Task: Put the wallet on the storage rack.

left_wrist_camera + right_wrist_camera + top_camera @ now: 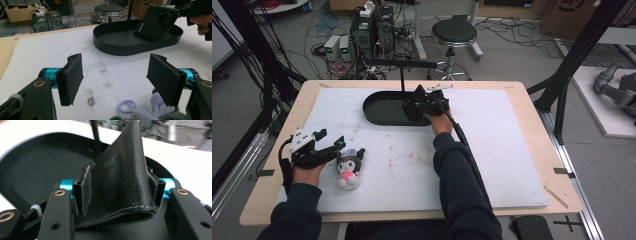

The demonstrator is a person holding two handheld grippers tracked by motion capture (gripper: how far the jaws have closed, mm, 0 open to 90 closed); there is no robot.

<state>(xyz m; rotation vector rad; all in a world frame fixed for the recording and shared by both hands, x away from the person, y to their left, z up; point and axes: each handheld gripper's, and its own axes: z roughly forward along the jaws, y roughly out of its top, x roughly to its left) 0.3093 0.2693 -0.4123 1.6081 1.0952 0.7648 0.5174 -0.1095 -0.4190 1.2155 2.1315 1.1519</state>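
A black leather wallet stands half unfolded in the black oval tray, leaning on its far right side. My right gripper straddles it with the jaws spread; the wallet fans out between the pads, which sit loosely at its sides. From the left gripper view the right gripper is at the wallet's upper corner. My left gripper rests open on the white mat, nothing between its pads. A dark plush toy with a pink front lies just right of the left gripper, its lilac ring near the jaws.
A thin black post with a crossbar rises behind the tray. The white mat covers most of the wooden table. A stool, computer boxes and cables stand on the floor beyond the far edge.
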